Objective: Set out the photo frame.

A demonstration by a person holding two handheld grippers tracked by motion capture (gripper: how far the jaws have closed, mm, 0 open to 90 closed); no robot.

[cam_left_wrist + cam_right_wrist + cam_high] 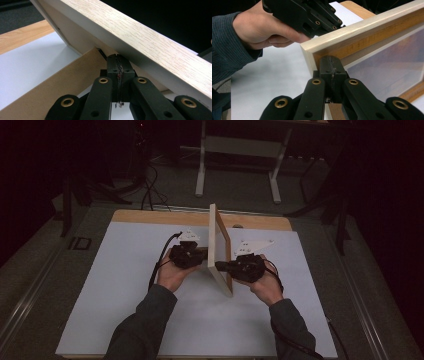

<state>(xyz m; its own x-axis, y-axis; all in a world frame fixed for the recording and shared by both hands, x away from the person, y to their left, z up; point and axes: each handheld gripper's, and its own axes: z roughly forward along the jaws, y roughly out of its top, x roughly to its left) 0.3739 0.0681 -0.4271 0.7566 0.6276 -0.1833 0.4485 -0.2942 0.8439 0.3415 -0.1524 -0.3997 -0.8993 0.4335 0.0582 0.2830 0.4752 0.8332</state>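
Standing tilted on edge mid-table: wooden picture frame (220, 247), its glazed front facing the right gripper (224, 266). Both sets of jaws pressing together against it, left gripper (200, 254) behind; contact points hiding, background darkening.

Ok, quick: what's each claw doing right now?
Left claw: shut, tips against the picture frame's back.
Right claw: shut, tips at the frame's front corner.

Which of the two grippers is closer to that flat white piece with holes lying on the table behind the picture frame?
Right. The right gripper is at the picture frame, just in front of the white plate. The left gripper is on the frame's far side from it.
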